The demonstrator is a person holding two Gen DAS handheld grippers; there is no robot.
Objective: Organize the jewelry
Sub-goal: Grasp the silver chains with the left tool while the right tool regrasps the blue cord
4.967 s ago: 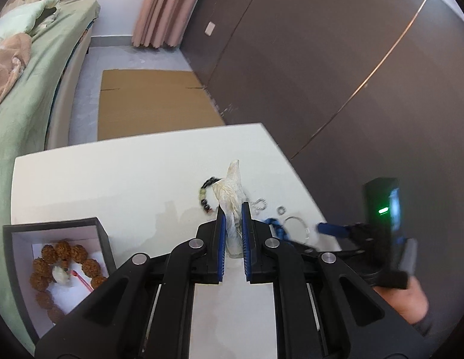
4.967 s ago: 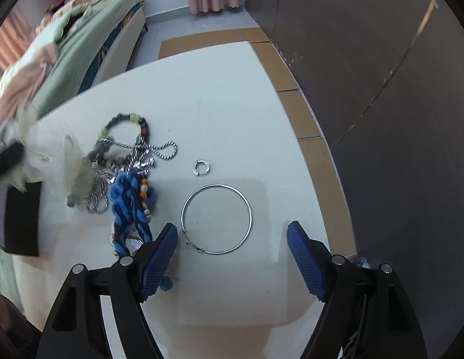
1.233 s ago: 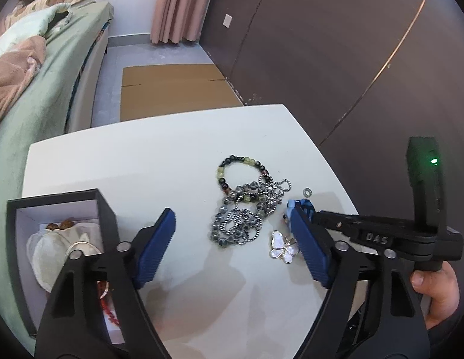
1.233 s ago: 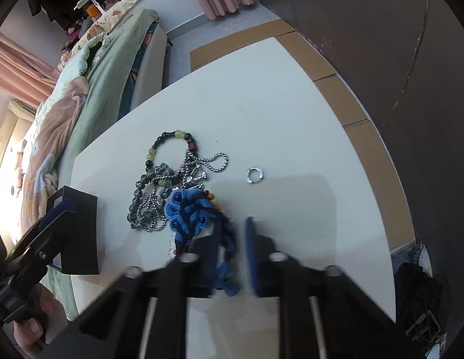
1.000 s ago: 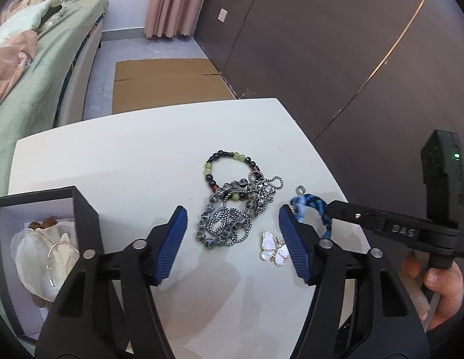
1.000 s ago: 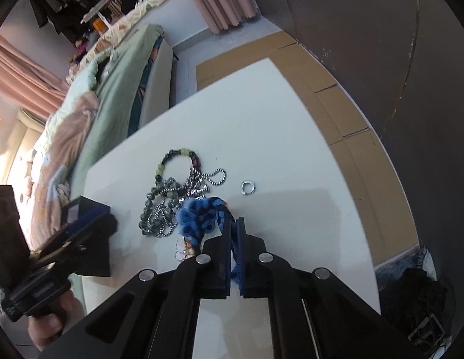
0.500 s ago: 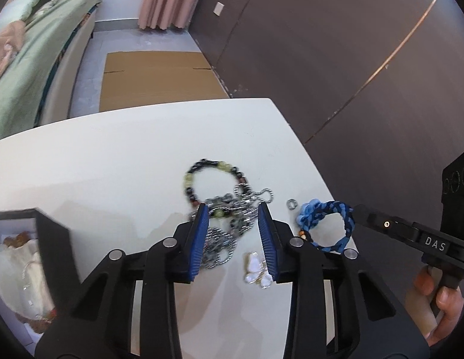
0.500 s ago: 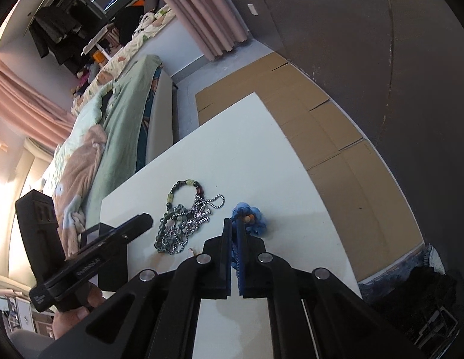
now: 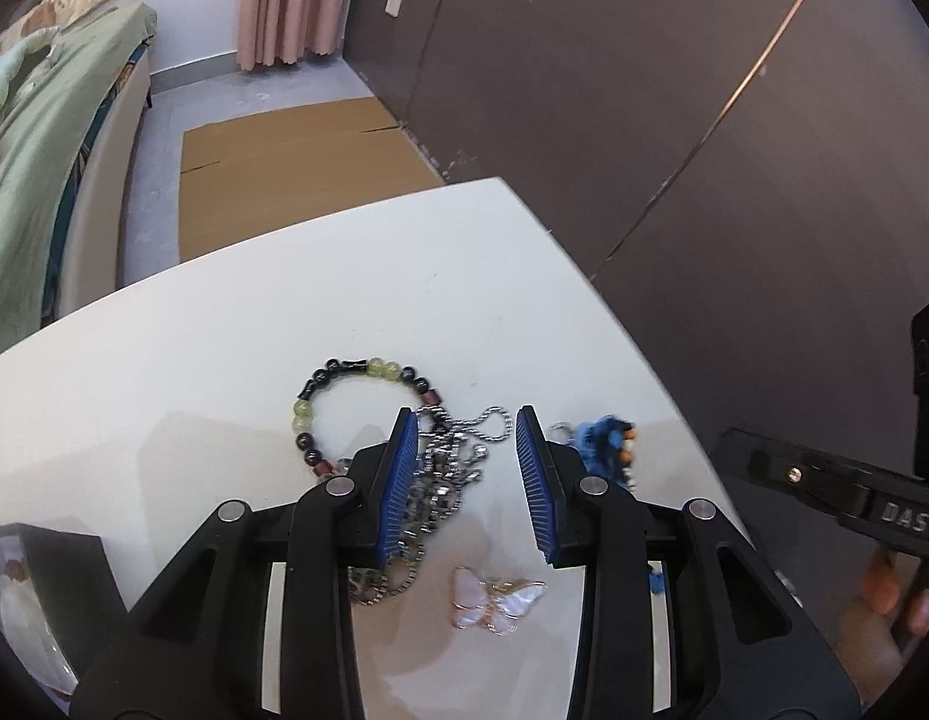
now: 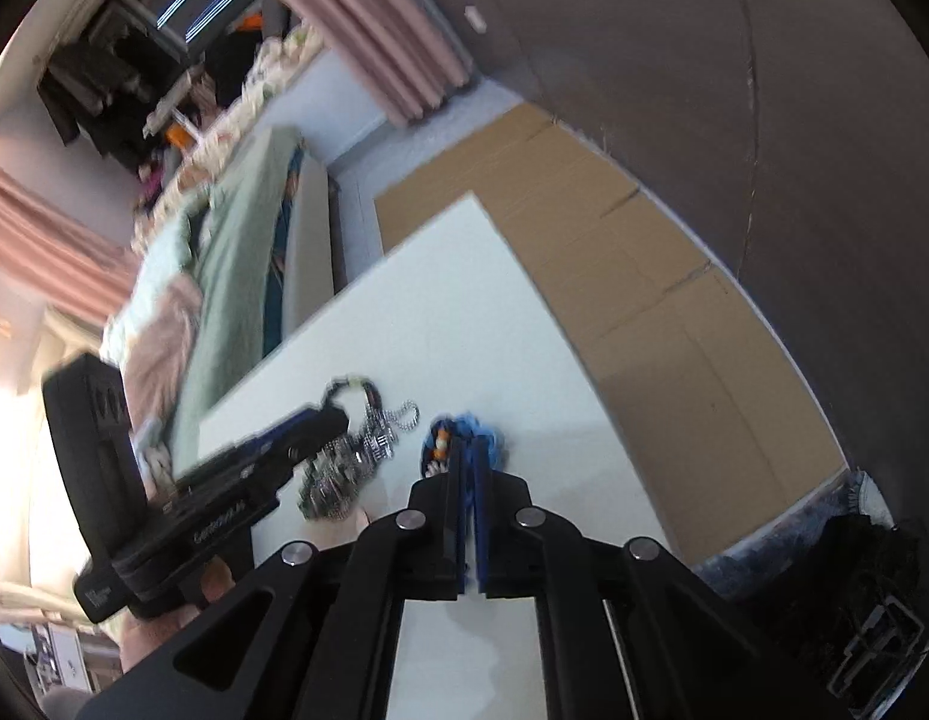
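The right gripper [image 10: 469,450] is clenched on the blue braided cord bracelet [image 10: 485,438]; lower centre, the left gripper [image 9: 464,468] hangs part-open over the tangled silver ball chain [image 9: 446,474], its jaws just narrowed, gripping nothing.

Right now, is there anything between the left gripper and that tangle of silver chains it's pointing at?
Nothing visible. The left gripper stands open right over the silver chains, straddling them. The beaded bracelet is tangled with them, and the butterfly charm lies clear, nearer the camera.

Dark wall [image 9: 584,90], pink curtain [image 9: 290,0], green-covered bed [image 9: 38,138]
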